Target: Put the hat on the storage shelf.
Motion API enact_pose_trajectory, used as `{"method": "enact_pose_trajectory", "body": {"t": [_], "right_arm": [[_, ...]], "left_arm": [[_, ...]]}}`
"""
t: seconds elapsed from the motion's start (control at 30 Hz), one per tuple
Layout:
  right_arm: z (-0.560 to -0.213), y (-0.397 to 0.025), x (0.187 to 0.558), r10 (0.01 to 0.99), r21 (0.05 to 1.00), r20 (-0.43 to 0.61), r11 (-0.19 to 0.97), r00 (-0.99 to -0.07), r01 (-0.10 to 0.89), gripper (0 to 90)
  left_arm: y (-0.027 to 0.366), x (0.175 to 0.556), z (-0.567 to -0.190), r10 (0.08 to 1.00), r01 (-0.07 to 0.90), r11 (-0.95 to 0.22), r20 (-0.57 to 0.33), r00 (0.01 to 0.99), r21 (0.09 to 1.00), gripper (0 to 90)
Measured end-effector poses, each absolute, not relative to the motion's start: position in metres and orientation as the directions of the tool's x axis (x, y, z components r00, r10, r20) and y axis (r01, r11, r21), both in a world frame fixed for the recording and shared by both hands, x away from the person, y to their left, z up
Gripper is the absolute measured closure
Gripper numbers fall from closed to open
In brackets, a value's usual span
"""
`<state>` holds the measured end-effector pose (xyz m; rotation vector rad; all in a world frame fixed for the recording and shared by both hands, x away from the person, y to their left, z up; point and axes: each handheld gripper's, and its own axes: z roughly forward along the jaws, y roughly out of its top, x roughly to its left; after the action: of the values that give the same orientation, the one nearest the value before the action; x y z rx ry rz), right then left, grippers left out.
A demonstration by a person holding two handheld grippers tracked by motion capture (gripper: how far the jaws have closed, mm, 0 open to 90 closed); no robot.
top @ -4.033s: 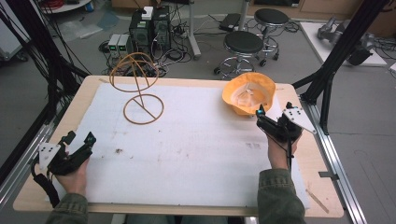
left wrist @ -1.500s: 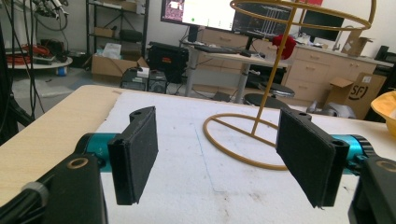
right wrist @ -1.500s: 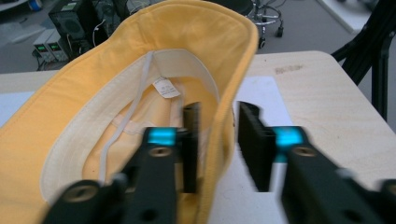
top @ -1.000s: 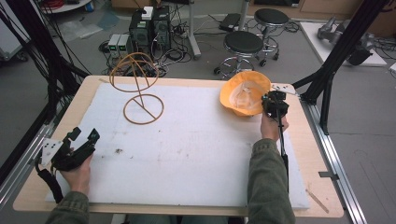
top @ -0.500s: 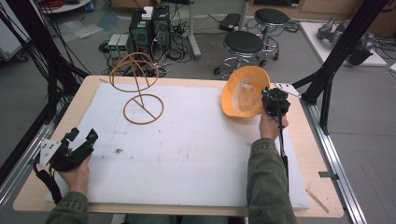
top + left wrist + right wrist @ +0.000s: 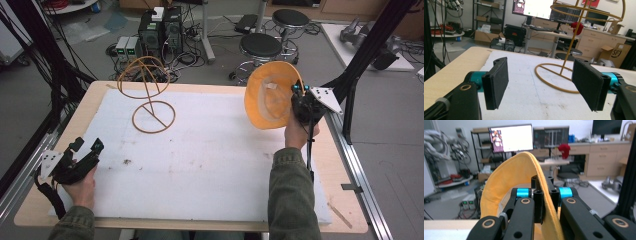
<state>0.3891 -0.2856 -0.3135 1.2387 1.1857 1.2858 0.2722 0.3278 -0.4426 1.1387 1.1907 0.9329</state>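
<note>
High view, hat: the yellow hat is up off the tabletop at the upper right of the frame, tipped on edge with its hollow inside facing the camera.
High view, right gripper: the right gripper sits at the hat's right edge, jaws clenched on the brim, with the right hand just below it and a green sleeve running to the bottom edge.
High view, left gripper: the left gripper rests low at the lower left of the frame, on the edge of the white mat, held by the left hand; jaws released, holding nothing.
High view, stand: the yellow wire hat stand stands upright at the upper left of the mat, well apart from both grippers.
Left gripper view: two black jaws spread wide with bare mat between them; the stand's ring base and upright rod lie beyond, right of centre.
Right gripper view: jaws pressed together on the yellow brim, which rises and curves away to the left; monitors glow in the background at the top.
</note>
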Motion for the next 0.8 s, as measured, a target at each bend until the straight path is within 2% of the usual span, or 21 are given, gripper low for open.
{"method": "enact_pose_trajectory", "body": {"t": [0.2,0.57,0.8], "right_arm": [[-0.301,-0.277,0.386,0.997,0.998,0.062,-0.063,-0.037,-0.028,87.0],[-0.271,-0.234,0.39,0.998,0.994,-0.06,0.057,-0.028,-0.095,87.2],[-0.258,-0.209,0.396,0.996,0.992,-0.088,0.086,-0.017,-0.09,87.2]], "left_arm": [[0.328,0.272,-0.443,0.965,0.032,0.203,-0.205,0.165,0.979,29.8],[0.327,0.274,-0.445,0.96,0.038,0.218,-0.221,0.17,0.975,29.9],[0.331,0.273,-0.445,0.954,0.035,0.248,-0.251,0.163,0.968,29.9]]}}
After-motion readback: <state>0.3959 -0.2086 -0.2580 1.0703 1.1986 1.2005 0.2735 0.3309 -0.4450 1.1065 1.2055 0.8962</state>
